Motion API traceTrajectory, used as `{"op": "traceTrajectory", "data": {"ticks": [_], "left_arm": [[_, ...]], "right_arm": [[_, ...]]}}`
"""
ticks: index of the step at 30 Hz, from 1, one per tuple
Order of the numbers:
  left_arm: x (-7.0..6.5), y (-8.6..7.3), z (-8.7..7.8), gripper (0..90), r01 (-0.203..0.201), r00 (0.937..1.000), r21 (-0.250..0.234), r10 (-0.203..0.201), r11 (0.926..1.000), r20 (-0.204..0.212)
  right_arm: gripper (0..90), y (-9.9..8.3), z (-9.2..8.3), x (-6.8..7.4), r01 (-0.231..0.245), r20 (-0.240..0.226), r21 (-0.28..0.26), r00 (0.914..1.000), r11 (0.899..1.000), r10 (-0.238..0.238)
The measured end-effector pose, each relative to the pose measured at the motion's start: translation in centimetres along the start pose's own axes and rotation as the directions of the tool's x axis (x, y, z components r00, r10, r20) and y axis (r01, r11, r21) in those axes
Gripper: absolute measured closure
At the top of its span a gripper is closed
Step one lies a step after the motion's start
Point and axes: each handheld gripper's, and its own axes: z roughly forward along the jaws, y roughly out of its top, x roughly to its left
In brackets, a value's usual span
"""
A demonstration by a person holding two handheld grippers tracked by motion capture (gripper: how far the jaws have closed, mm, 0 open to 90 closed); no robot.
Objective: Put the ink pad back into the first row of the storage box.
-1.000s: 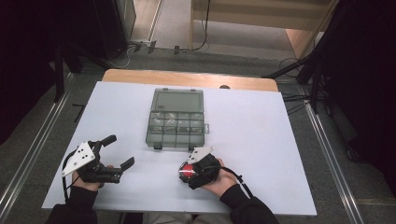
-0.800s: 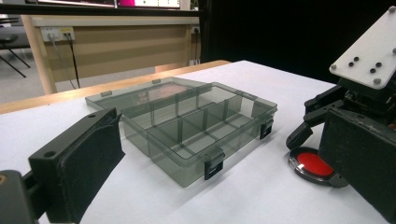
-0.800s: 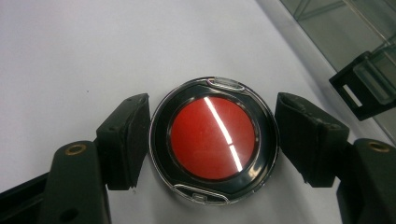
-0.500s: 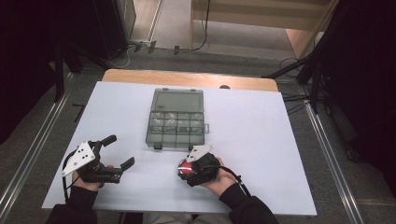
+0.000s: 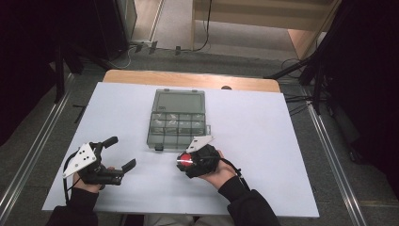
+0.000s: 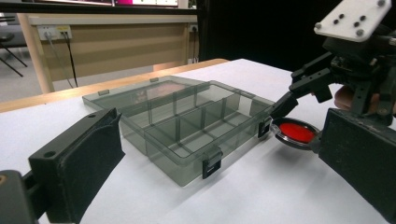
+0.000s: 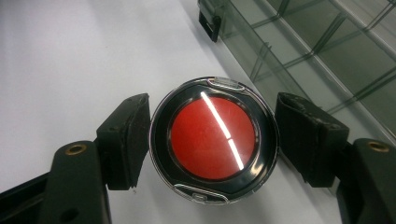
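While your right gripper [image 7: 212,149] closes on the round red compact [image 7: 214,139] at lower centre of the high view, just below the grey compartment box [image 5: 178,119], your left gripper [image 5: 120,153] rests wide open, empty, lower left.

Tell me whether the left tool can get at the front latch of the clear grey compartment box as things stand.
Probably yes. The left tool is open, and bare white table lies between it and the clear grey plastic compartment box. The small black front latch faces it unobstructed; the right tool with its round red-lidded case sits off to the side.
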Motion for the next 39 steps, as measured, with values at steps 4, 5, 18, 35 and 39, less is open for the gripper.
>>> {"op": "traceTrajectory", "data": {"ticks": [4, 5, 18, 35, 39], "left_arm": [[0.0, 0.0, 0.0, 0.0, 0.004, 1.0000, -0.001, -0.004, 1.0000, 0.000], [0.0, 0.0, 0.0, 0.0, 0.005, 1.0000, -0.003, -0.005, 1.0000, -0.001], [0.0, 0.0, 0.0, 0.0, 0.007, 1.0000, -0.002, -0.007, 1.0000, -0.003], [-0.1, 0.0, 0.1, 0.0, 0.009, 0.9999, -0.004, -0.009, 0.9999, 0.004], [0.0, 0.0, 0.0, 0.0, 0.009, 0.9999, -0.006, -0.009, 0.9999, 0.004]], "right_arm": [[30.7, 0.9, -0.2, -0.5, 0.008, 0.004, 0.018, 1.0000, 1.000, -0.008], [30.7, 1.2, -0.2, -0.6, 0.003, 0.002, 0.013, 1.0000, 1.000, -0.003], [30.7, 4.0, -0.4, -2.2, 0.006, 0.013, -0.013, 0.9999, 1.000, -0.006], [30.7, 6.4, 0.7, -4.6, -0.016, 0.046, 0.007, 0.9988, 1.000, 0.015], [30.7, 6.9, 0.7, -5.5, -0.039, 0.058, -0.001, 0.9975, 0.999, 0.039]]}}
